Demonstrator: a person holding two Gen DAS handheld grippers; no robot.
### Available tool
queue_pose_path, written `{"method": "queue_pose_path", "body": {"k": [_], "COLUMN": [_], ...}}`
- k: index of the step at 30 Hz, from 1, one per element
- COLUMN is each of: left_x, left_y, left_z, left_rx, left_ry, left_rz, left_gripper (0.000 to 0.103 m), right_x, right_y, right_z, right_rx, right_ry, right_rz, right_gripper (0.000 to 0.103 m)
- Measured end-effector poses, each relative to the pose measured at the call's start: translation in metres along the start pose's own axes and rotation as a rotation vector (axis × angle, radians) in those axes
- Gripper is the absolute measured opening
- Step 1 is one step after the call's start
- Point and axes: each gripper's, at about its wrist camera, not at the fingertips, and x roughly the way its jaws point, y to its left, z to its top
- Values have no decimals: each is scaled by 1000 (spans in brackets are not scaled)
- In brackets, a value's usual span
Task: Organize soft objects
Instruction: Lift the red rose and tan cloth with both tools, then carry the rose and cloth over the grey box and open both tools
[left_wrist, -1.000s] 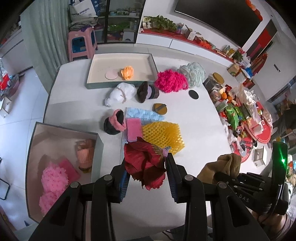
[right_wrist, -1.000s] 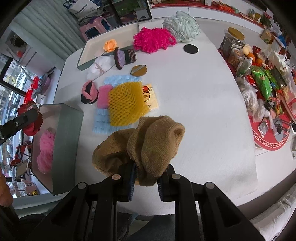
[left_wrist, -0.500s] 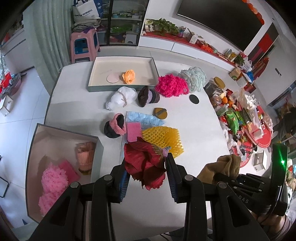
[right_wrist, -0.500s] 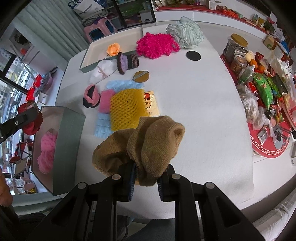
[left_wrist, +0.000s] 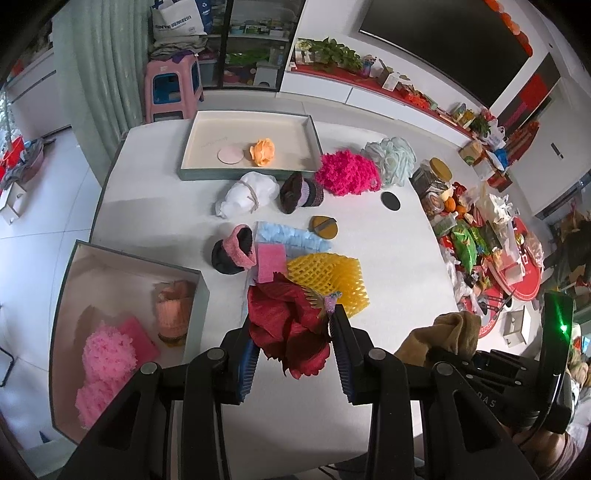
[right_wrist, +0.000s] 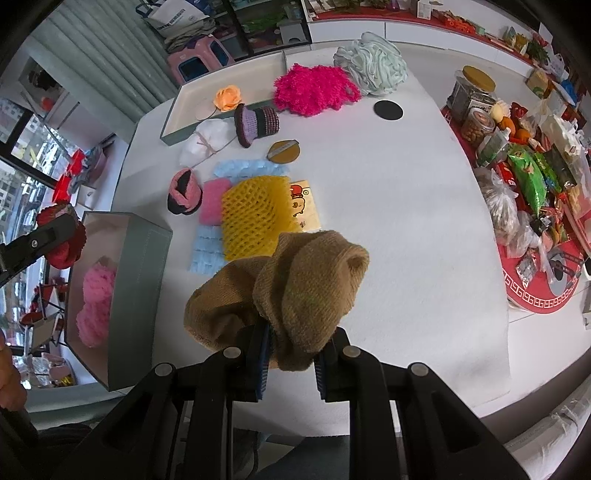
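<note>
Our left gripper (left_wrist: 295, 341) pinches a crumpled dark red fabric flower (left_wrist: 288, 325) between its pads, with the near grey open box (left_wrist: 199, 295) to its left. Our right gripper (right_wrist: 290, 354) squeezes a bunched tan knitted sock (right_wrist: 295, 291), which bulges above its fingers.

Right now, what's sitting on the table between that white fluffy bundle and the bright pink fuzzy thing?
A small dark knitted hat with a purple band lies between the white bundle and the magenta fuzzy piece. Both wrist views show it.
</note>
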Motion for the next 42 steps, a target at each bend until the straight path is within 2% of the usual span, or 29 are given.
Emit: {"method": "queue_pose_path", "body": {"k": [16, 26, 30, 32, 36, 42], "left_x": [-11, -15, -22, -29, -34, -30], "left_y": [33, 86, 124, 145, 181, 211], "left_z": [-5, -27, -44, -55, -73, -89], "left_rx": [-112, -254, -346, -380, -455, -477], "left_ry": [-50, -68, -91, -105, -104, -59], "left_rz": [-27, -32, -10, 29, 66, 121], "left_gripper": [37, 37, 37, 37, 37, 37], "right_x": [-6, -1, -1, -1, 4, 24], "right_y": [18, 51, 80, 95, 143, 225], "right_z": [8, 8, 15, 20, 31, 37], "right_rx": [-60, -144, -202, -225, -314, -456], "right_ry": [-7, 26, 23, 24, 25, 41], "right_rz": [-53, -106, -106, -97, -64, 2], "right_gripper": [22, 22, 22, 22, 22, 23]}}
